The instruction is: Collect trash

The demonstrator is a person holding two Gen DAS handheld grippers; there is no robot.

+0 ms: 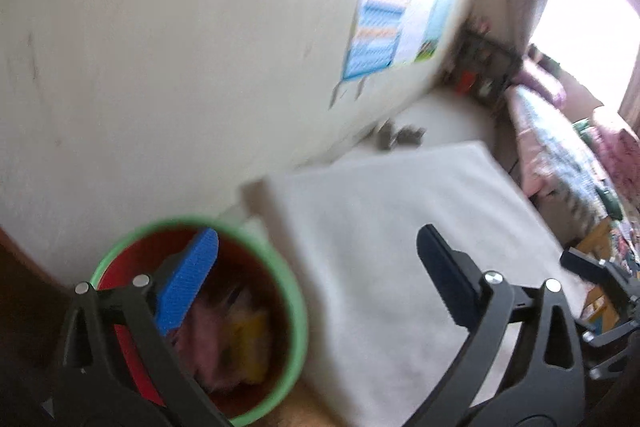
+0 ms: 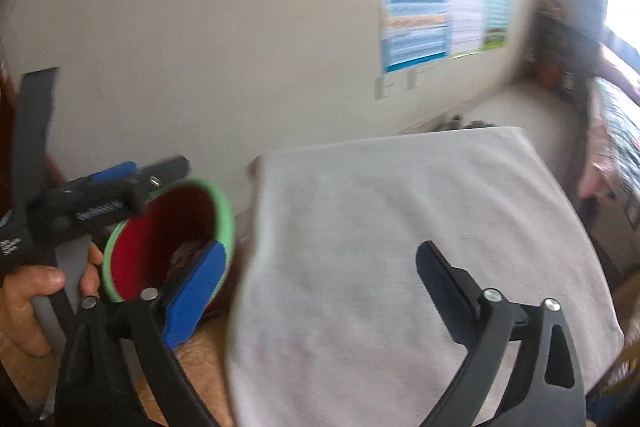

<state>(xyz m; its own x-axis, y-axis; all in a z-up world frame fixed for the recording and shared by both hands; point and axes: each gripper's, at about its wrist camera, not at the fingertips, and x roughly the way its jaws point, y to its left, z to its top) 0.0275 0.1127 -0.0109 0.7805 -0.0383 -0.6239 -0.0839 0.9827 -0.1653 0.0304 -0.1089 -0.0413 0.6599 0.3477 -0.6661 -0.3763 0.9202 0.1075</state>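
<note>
- Beside the white-draped surface (image 1: 400, 247), close against the wall (image 1: 160, 47), stands a red bin (image 1: 200, 323) with a green rim; the left wrist view looks down into it and shows pink and yellow trash (image 1: 228, 339) lying inside, blurred so that I cannot tell what the pieces are.
- The left tool (image 1: 316, 287) has its fingers spread wide with nothing between them; its blue pad sits over the bin's mouth and the dark finger is over the cloth.
- The right tool (image 2: 316, 291) is likewise spread and empty, held over the white cloth, with the bin to its left.
- In the right wrist view the left hand (image 2: 36, 303) grips its tool's handle just beside the bin's rim.
- Judged from the empty jaws over a bin that already holds scraps, a drop looks to be just done, or the task is close to its end; no loose trash shows on the cloth in either view.
- The next move, as I judge it, calls for looking over the surface and the floor beyond for anything left, then bringing an open tool down around it.
- Both pictures are smeared, so small scraps on the cloth could be missed; the dark clutter on the floor by the wall (image 1: 400, 137) is too blurred to name.
</note>
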